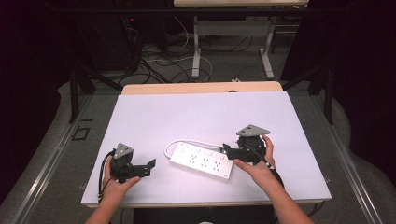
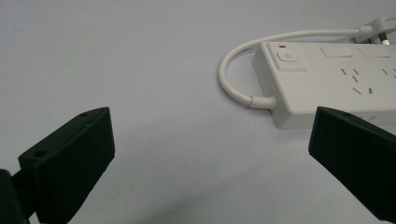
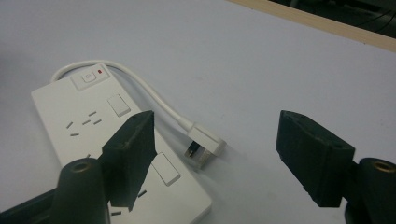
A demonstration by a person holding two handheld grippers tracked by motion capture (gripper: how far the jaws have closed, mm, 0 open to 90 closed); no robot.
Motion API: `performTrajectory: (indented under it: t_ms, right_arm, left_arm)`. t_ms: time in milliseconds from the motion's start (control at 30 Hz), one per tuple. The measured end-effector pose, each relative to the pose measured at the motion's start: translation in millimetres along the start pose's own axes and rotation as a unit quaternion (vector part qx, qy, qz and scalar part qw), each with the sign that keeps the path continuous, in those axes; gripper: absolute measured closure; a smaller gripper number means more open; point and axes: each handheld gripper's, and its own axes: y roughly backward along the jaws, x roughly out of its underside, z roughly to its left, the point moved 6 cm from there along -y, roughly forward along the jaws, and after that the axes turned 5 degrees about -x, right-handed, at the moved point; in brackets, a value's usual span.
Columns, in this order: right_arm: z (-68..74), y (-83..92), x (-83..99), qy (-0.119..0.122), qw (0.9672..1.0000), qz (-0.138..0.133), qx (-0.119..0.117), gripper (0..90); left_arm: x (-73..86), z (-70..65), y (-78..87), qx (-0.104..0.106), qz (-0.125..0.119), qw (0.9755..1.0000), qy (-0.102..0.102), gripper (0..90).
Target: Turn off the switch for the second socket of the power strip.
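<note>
White plastic power strip (image 1: 201, 161) is lying near the middle of the white bench (image 1: 154, 116), its short white cord (image 3: 140, 88) looping round to a white plug (image 3: 205, 145) lying beside it. Right tongs (image 3: 215, 149) are standing spread around that plug, likely lining up to pinch it. Left tongs (image 2: 210, 154) are waiting spread and empty to the strip's left.

Bright, evenly lit table (image 1: 154, 116), dark surroundings, soft shadows, slight blur.

Both grippers, left (image 1: 150, 164) and right (image 1: 226, 148), hold their fingers apart.
</note>
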Motion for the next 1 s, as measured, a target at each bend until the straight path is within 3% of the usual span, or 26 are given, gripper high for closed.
performTrajectory:
  t_ms: [200, 400, 633, 800, 1000]
  right_arm:
    - [-2.5, -7.6, 2.6, -0.007, 1.0, -0.001, 0.007, 33.1]
    - [-4.1, -16.6, 6.3, -0.019, 0.9997, 0.014, -0.001, 37.0]
    - [-1.5, -29.4, 12.8, -0.018, 0.9992, 0.034, -0.011, 40.5]
    - [-0.4, -34.0, 13.4, -0.013, 0.9993, 0.031, -0.015, 41.6]
    - [3.3, -39.9, 13.5, -0.023, 0.9986, 0.037, -0.03, 41.8]
  left_arm:
    - [0.0, 0.5, -0.3, 0.001, 0.001, 1.0, 0.0, 0.3]
    - [0.3, 0.5, -0.2, 0.001, 0.003, 1.0, 0.0, 0.3]
    - [0.3, 0.6, -0.6, 0.0, 0.002, 1.0, -0.001, 0.4]
    - [0.4, 0.6, -0.7, -0.001, 0.003, 1.0, -0.002, 0.6]
    - [0.3, 0.4, -1.4, -0.003, -0.001, 1.0, -0.001, 0.7]
